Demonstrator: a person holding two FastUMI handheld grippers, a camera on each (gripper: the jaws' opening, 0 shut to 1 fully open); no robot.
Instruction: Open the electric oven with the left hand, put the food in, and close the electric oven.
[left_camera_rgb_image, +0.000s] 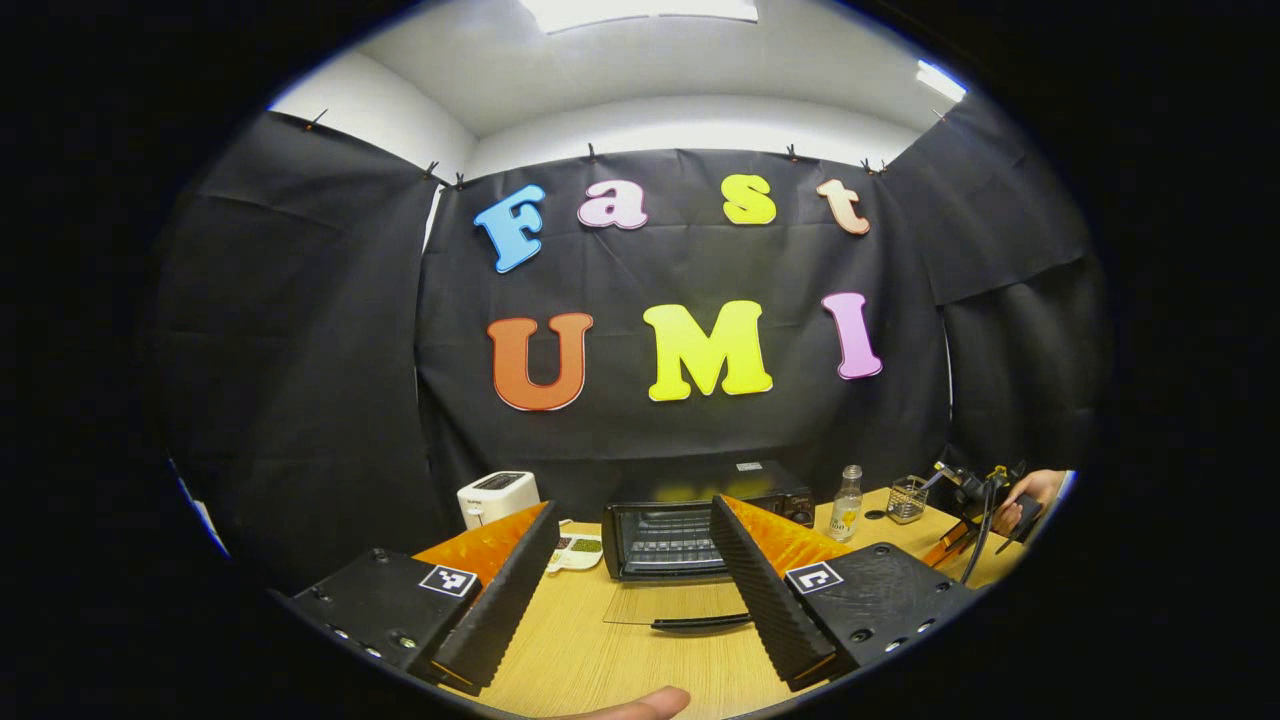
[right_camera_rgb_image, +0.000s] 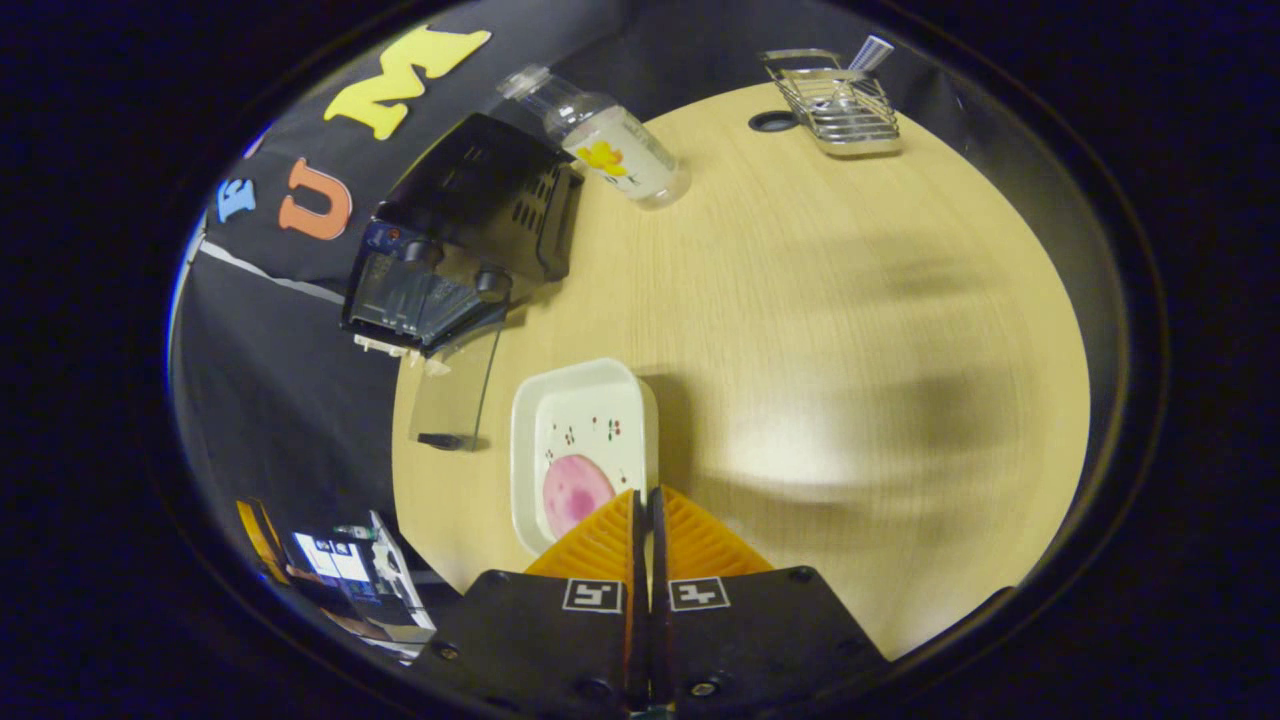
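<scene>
Left gripper view had the black electric oven (left_camera_rgb_image: 690, 525) at the back of the light wooden table (left_camera_rgb_image: 600, 660), glass door (left_camera_rgb_image: 672, 604) folded down flat on the tabletop, wire rack visible inside. So the opening step looked done. Left gripper (left_camera_rgb_image: 640, 575) hung in front of the door, fingers spread wide, holding nothing.

Right gripper view: white square dish (right_camera_rgb_image: 585, 440) with a round pink slice of food (right_camera_rgb_image: 573, 490) sat on the table near the oven's open door, not yet inside. Right gripper (right_camera_rgb_image: 645, 505) had its fingers closed together at the dish's near rim; they looked pinched on the rim edge (contact itself was too tight to confirm).

Judged step: picking up the food dish. Next move would call for a level lift, then a slide onto the rack over the lowered door without tipping the slice off. Closing the door comes after.

Around it: white toaster (left_camera_rgb_image: 497, 497) left of the oven, clear plastic bottle (left_camera_rgb_image: 847, 505) and wire mesh holder (left_camera_rgb_image: 906, 498) on its right.
</scene>
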